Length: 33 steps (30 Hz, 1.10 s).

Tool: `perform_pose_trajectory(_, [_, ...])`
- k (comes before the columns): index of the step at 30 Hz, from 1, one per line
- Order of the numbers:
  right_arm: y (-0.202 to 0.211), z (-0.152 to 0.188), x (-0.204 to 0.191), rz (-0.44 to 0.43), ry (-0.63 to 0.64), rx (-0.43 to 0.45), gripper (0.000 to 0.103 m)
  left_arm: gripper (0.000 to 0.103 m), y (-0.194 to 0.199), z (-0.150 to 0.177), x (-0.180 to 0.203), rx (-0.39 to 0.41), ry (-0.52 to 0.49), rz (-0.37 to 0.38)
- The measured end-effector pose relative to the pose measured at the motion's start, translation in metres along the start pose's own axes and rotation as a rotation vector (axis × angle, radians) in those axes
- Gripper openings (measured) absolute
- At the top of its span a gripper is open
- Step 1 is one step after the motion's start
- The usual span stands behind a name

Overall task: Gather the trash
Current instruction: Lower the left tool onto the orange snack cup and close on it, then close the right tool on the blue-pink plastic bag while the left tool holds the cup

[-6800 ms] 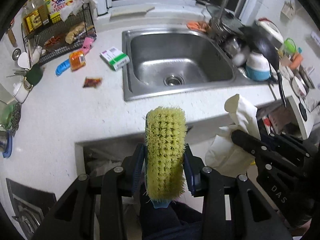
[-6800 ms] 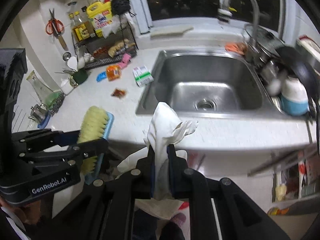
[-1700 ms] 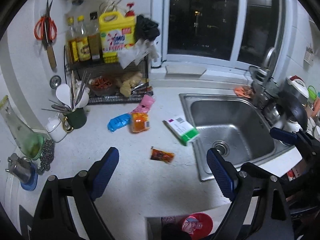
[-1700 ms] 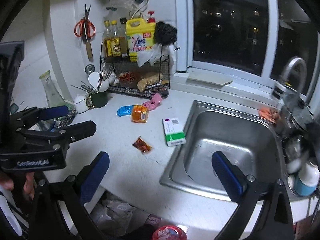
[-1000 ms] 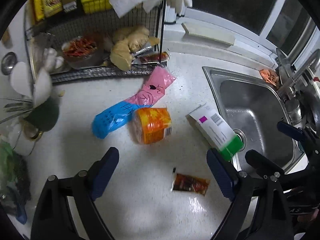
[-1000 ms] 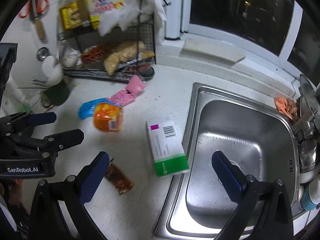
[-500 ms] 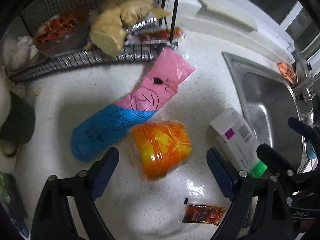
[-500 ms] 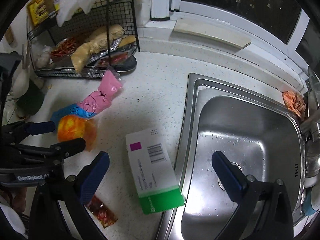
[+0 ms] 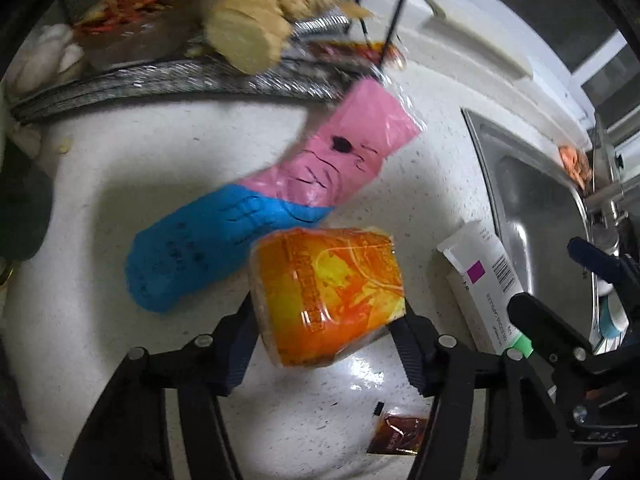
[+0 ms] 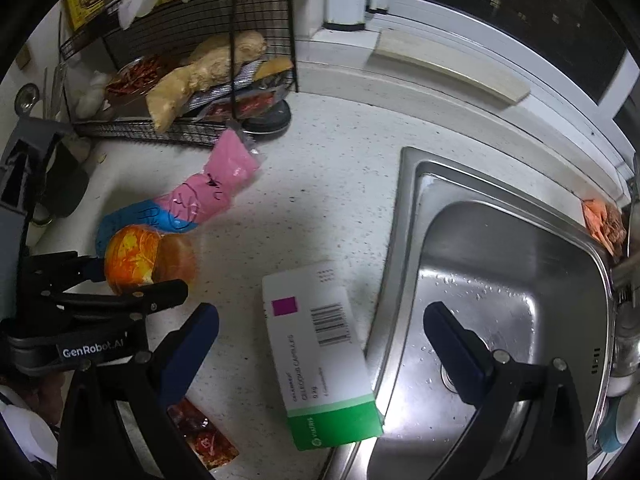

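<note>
The left gripper [image 9: 326, 344] is closing on the orange wrapper [image 9: 326, 294]; squeeze centrally. The right gripper [image 10: 320, 336], spread, is hovering above the box [image 10: 320, 360].

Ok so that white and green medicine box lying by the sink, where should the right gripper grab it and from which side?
Grip the medicine box across its two long side edges, around the middle, coming straight down from above. It lies flat on the counter with its green end near the sink rim, so only the narrow width looks likely to fit between the fingers. The right gripper already hangs open over it.
</note>
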State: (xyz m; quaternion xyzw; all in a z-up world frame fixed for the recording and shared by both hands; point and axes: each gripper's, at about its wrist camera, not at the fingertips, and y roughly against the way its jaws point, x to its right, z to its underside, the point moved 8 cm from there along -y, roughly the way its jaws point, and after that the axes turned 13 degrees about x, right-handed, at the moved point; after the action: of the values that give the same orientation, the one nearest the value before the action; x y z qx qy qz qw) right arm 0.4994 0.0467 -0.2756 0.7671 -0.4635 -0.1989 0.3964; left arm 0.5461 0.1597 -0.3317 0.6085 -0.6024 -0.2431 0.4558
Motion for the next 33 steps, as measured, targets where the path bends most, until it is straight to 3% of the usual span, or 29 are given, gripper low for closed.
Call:
perform_pose_trajectory(6, [0.007, -0.01, -0.039, -0.093, 0.095, 0.03, 0.102, 0.059, 0.048, 0.001, -0.022, 0.083, 0.03, -0.024])
perform_pose_trajectory(11, [0.003, -0.019, -0.079, -0.174, 0.18, 0.04, 0.102, 0.059, 0.072, 0.003, -0.062, 0.125, 0.103, -0.112])
perform_pose_trajectory(14, [-0.002, -0.023, -0.099, -0.211, 0.237, 0.043, 0.102, 0.059, 0.075, 0.005, -0.078, 0.135, 0.138, -0.159])
perform_pose_trajectory(20, [-0.025, -0.032, -0.137, -0.303, 0.389, 0.022, 0.102, 0.058, 0.071, 0.015, -0.097, 0.132, 0.236, -0.179])
perform_pose_trajectory(33, [-0.087, -0.032, -0.192, -0.43, 0.66, -0.02, 0.102, 0.055, 0.052, 0.022, -0.124, 0.07, 0.265, -0.239])
